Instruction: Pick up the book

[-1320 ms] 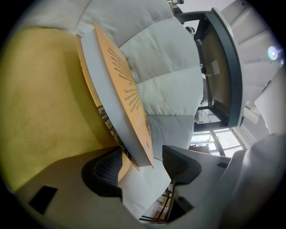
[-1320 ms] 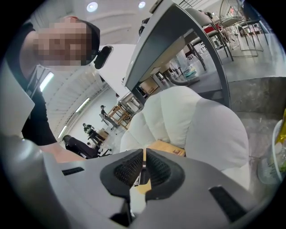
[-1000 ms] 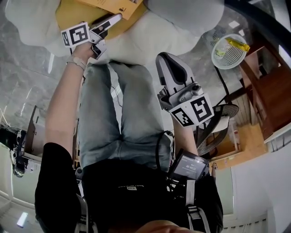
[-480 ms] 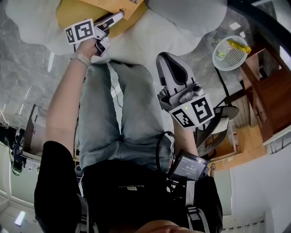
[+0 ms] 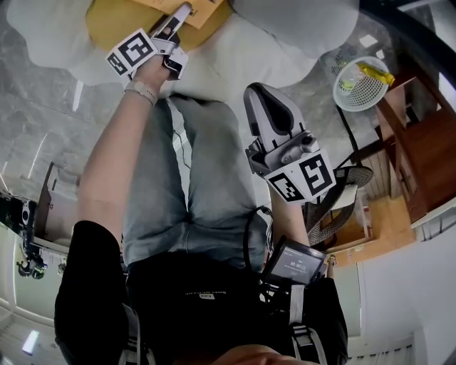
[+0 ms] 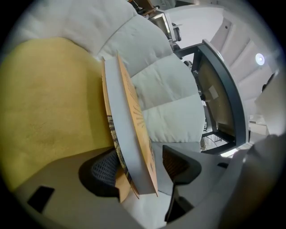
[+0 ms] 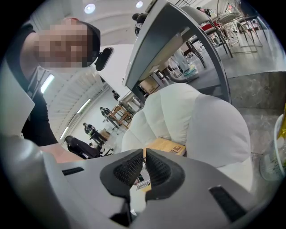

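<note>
Black short-sleeve shirt (image 5: 92, 285), grey-blue jeans (image 5: 192, 178), pale wristband (image 5: 144, 90) at upper left. Left gripper (image 5: 182, 13), right gripper (image 5: 258, 91): grey shells, black-white marker cubes (image 5: 132, 51). Black cable (image 5: 247, 239), small screen unit (image 5: 296, 261) at waist.

L gripper (image 5: 179, 16) advanced; fingers (image 6: 105, 172) prob. straddle book (image 6: 129, 134).

In your head view the book (image 5: 199, 6) runs off the far edge, and your left gripper (image 5: 182, 14) covers part of it. Its cover print is too small to read.
</note>
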Tool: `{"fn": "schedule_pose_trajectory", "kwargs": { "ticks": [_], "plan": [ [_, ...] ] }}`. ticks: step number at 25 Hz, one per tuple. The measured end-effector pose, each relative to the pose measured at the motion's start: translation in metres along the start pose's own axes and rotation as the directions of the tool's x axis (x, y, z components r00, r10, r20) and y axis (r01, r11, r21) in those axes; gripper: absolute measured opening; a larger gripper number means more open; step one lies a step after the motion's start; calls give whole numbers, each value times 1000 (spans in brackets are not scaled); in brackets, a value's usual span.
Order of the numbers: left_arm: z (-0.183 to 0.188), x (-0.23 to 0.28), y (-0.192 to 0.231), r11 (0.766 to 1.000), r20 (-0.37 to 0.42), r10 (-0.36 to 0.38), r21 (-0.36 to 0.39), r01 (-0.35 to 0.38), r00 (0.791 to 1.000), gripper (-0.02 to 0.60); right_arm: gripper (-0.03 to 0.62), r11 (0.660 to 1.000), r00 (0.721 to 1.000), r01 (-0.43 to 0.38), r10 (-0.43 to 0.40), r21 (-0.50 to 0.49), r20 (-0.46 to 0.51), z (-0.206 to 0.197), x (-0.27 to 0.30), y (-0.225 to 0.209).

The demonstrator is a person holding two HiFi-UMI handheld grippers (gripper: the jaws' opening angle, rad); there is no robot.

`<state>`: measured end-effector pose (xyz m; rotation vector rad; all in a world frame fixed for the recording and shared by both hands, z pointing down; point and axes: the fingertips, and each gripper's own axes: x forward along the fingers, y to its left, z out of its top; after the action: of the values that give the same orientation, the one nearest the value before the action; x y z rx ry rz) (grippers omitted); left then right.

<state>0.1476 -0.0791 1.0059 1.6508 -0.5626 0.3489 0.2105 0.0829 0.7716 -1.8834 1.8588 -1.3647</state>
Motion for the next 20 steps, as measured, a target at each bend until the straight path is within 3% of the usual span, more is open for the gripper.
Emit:
{"fn": "schedule_pose_trajectory", "kwargs": {
  "ticks": [10,17,20],
  "plan": [
    [39,31,-2,1000,-10,6,30,-6,1000,288,37,1000,1000,-1,1,-2,-3,-9,7,6],
    [45,9,19,1000,20,15,18,-15,1000,287,35,1000,1000,6,-6,-24,19,-24,20,23],
    [43,11,25,1000,14,8,-13,-8,1000,224,37,999,1000,13,-12,-32,27,-24,22,20]
  ]
}}
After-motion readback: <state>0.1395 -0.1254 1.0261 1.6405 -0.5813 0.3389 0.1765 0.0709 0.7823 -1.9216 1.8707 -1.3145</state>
